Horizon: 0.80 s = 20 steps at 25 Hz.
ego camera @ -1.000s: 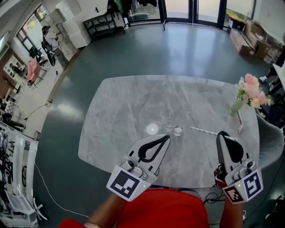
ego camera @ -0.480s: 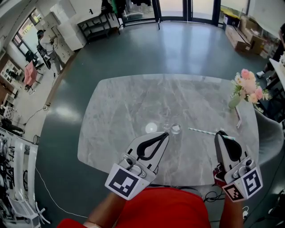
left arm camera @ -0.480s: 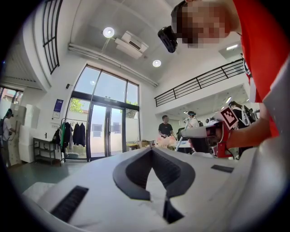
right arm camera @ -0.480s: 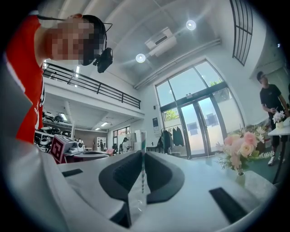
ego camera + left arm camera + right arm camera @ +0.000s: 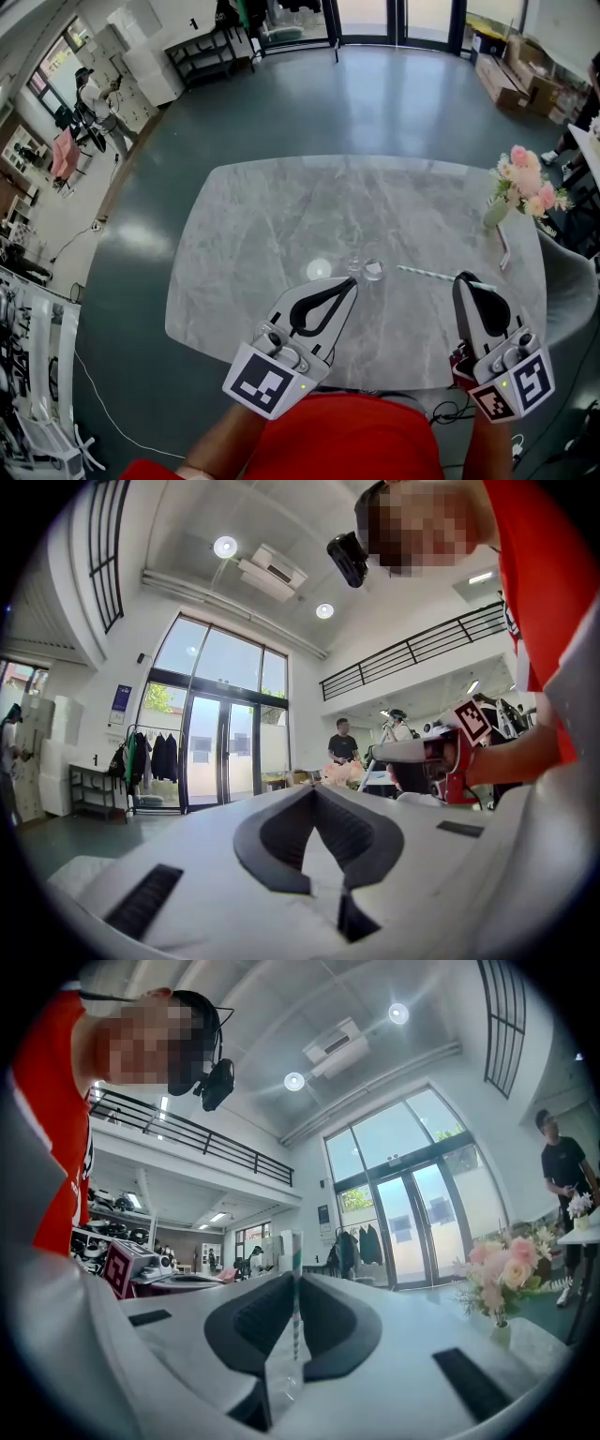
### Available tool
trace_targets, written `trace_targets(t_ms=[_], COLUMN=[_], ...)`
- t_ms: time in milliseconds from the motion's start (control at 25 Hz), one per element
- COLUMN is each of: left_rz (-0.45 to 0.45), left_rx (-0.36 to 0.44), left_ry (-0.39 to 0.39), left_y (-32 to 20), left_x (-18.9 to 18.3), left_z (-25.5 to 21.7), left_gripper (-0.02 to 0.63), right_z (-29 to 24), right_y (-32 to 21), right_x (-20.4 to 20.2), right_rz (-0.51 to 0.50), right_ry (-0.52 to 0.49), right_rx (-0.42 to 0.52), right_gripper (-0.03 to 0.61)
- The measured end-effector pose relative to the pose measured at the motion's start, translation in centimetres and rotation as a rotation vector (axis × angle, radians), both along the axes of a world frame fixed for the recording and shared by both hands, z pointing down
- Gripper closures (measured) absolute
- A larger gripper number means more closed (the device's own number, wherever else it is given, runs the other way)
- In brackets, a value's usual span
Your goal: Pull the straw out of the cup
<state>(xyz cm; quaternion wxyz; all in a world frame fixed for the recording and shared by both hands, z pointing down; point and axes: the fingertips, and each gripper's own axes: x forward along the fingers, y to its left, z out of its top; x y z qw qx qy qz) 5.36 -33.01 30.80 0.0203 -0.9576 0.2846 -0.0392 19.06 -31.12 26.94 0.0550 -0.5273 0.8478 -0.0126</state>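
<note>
Nothing has shifted over the last second: the right hand-held gripper point(image 5: 466, 280) still pinches the straw point(image 5: 427, 274), whose free end lies just beside the glass cup point(image 5: 373, 271), outside it. The left hand-held gripper point(image 5: 351, 283) is pressed together and empty. The pull looks finished.

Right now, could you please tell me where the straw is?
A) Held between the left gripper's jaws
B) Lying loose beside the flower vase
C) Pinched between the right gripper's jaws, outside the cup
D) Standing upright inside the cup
C: in the right gripper view the striped straw sits pinched between the jaws of the right gripper, and the head view shows it outside the clear cup.
</note>
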Motion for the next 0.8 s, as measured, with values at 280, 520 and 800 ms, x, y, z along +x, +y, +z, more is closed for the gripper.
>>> trace_targets(t_ms=[280,520,800], left_rz=[-0.004,-0.013,-0.018], left_rx=[-0.004,-0.007,-0.001], left_ry=[0.002,-0.002,-0.002], left_y=[0.47,0.57,0.69], left_x=[0.03,-0.11,-0.08], left_z=[0.07,0.24,-0.01], left_gripper=[0.606,0.606,0.606], right_z=[0.33,0.57,0.45], right_y=[0.32,0.3,0.31], right_x=[-0.09,-0.36,-0.39], right_rz=[-0.007,-0.017,-0.026], right_ry=[0.011,0.032,0.028], right_rx=[-0.01,-0.01,-0.008], right_gripper=[0.546,0.548,0.548])
